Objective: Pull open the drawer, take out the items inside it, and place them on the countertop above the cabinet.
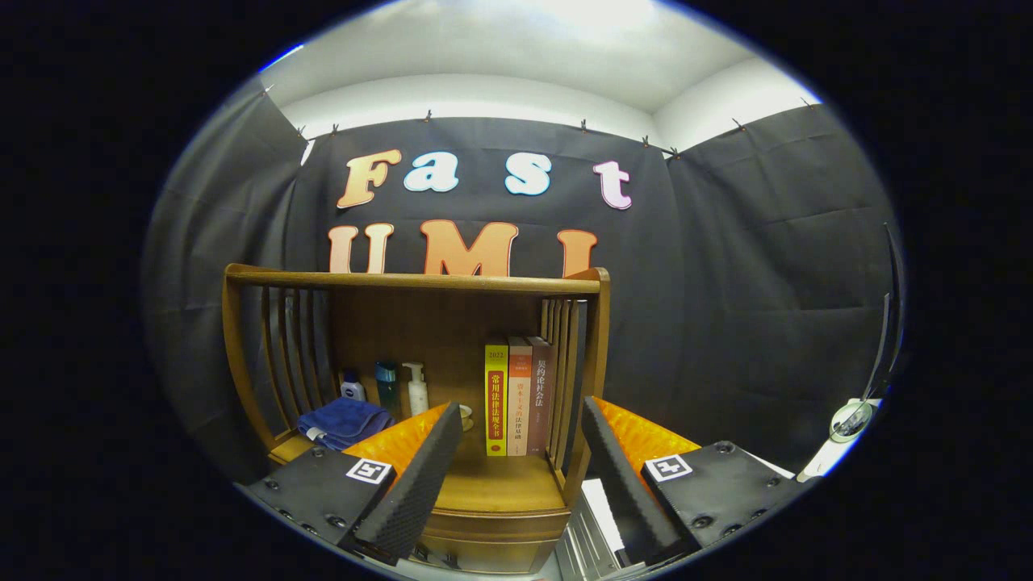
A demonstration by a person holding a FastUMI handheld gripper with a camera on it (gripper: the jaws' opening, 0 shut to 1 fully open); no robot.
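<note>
My tongs [516, 476] are spread wide with nothing between the fingers, held up in front of the wooden cabinet [420, 282]. Between and beyond the fingers I see the counter [492, 482], already busy: three books [519, 399] standing against the right-hand slats, a folded blue towel [343, 421] on the left, three small bottles [387, 389] behind it, and something small peeking past my left finger that I can't make out. The drawer front [492, 539] sits low, just under the counter's edge, looking closed; I can't see a handle, nor inside it, so whether its things are in there or among those on the counter, I can't tell. Risks as I judge them: reaching low half-blind and slipping off the drawer front, or swinging these wide fingers into the books and toppling them. Free room on the counter is tight, too.
</note>
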